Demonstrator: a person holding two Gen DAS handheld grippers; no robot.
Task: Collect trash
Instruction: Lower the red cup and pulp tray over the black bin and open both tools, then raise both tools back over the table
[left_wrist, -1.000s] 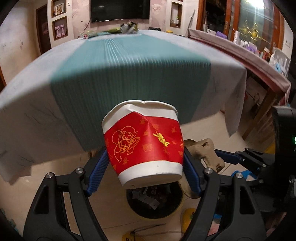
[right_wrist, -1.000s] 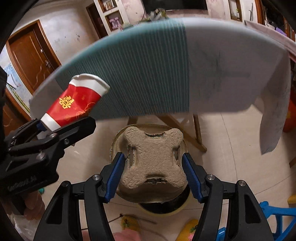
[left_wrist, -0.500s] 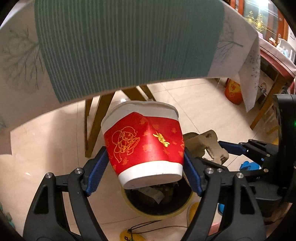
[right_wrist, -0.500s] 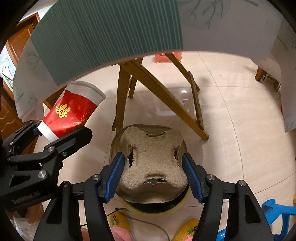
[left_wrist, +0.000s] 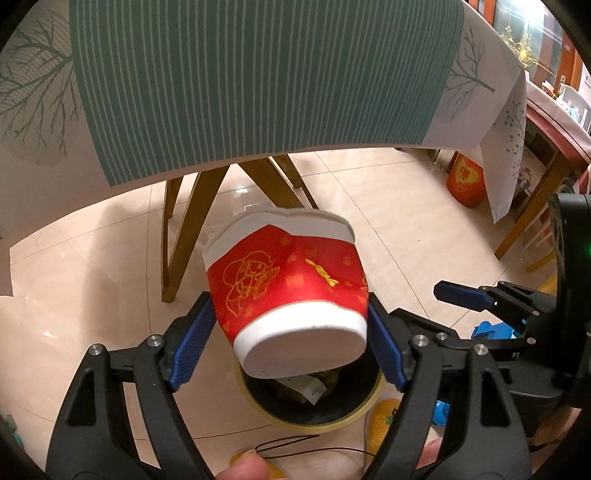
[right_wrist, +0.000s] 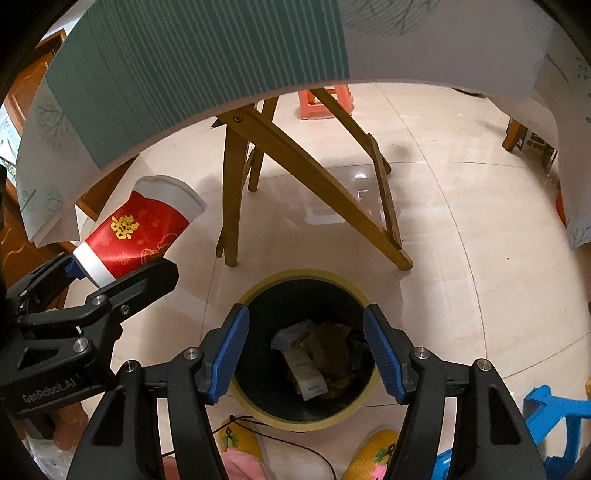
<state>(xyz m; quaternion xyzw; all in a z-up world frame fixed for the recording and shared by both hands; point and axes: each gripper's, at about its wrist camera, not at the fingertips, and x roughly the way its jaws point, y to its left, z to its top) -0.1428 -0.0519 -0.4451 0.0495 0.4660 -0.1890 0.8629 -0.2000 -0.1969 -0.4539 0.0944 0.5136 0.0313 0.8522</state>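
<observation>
Left claw (left_wrist: 288, 339) clamped w/ load, right claw (right_wrist: 306, 350) agape, empty.

floor (right_wrist: 461, 229): shiny beige tile
trash bin (right_wrist: 258, 410): black with a yellow rim, sits right on it, scraps inside
table legs (right_wrist: 236, 192): wooden, crossed, planted behind the bin
stool (right_wrist: 317, 107): orange plastic, further back
</observation>
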